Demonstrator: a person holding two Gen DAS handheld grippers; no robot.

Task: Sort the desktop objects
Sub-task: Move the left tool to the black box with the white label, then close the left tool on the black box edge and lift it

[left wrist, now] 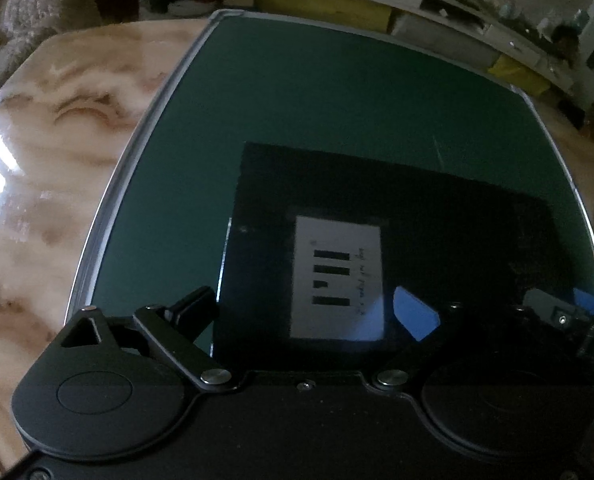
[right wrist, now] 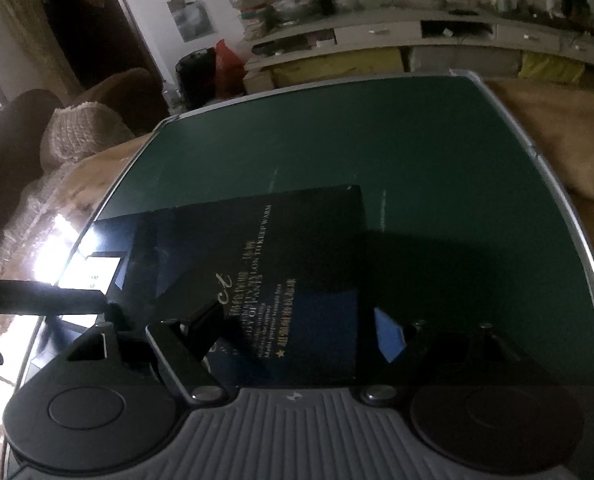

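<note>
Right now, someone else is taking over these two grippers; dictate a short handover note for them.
Left gripper: open, holding nothing, above the black box's white label.
Right gripper: open, holding nothing, above the black box, at its gold lettering.
Things: the box lies flat on the green board, which sits on the marble table.
Done: nothing visibly sorted.
Left: grip the box and move it; no destination is visible.

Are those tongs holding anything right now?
Nothing is held. Both the left tongs and the right tongs stand open above the flat black rectangular box, pads not pressing it.
</note>
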